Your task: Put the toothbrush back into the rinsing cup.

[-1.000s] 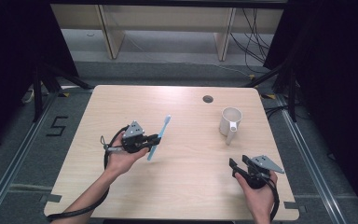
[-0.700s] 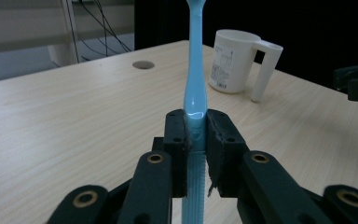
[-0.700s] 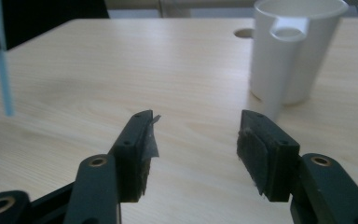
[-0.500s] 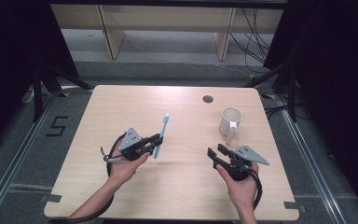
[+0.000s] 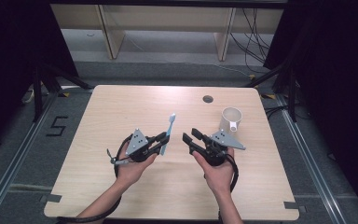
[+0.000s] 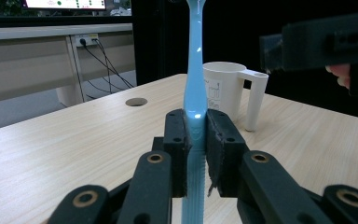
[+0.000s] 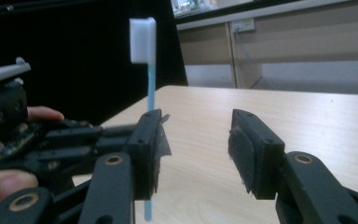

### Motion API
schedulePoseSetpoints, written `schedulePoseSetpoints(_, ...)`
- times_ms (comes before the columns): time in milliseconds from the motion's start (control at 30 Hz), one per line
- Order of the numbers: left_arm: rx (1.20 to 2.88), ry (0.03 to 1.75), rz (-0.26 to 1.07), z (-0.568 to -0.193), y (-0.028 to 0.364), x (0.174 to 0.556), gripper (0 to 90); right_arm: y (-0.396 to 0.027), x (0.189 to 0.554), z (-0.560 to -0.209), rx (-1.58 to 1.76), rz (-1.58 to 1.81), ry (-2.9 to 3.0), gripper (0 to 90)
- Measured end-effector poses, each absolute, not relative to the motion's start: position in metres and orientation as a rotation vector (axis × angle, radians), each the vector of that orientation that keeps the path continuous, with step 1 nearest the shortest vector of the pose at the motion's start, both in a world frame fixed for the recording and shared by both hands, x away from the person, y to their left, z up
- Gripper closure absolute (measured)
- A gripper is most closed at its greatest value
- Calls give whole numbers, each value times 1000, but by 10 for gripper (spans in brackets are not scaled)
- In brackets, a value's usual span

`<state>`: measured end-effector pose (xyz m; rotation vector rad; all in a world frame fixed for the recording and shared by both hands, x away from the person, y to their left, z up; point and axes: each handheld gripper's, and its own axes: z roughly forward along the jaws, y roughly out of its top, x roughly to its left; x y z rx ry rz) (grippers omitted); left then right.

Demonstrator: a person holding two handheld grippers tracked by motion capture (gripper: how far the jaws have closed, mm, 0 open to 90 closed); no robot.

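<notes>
My left gripper (image 5: 161,141) is clenched on the light blue toothbrush (image 5: 167,133), pads pressing its handle (image 6: 195,119), and holds it upright above the table (image 5: 121,112). My right gripper (image 5: 189,138) stands just beside it with nothing between its jaws, which have just been closing. The right gripper view shows the white bristle head (image 7: 142,39); the left gripper view cuts it off. Farther off, the white cup (image 6: 228,91) bears small print, too fine to read. On the floor, a "5" (image 5: 56,126) is marked.

Even overhead light on the counter (image 5: 121,107); dark surroundings. Soft shadows, near jaws blurred, toothbrush (image 6: 196,70) glints.
</notes>
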<state>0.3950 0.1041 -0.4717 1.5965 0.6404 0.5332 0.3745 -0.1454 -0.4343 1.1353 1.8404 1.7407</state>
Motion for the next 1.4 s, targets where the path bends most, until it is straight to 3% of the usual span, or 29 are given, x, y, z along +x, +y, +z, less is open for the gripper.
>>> schedulePoseSetpoints(800,1583,604,522,-469,78,388,786,-126,387,-419,1031,1732,1858,681)
schedulePoseSetpoints(1400,1563,611,480,-465,70,386,786,-129,385,-419,1062,1748,1839,853)
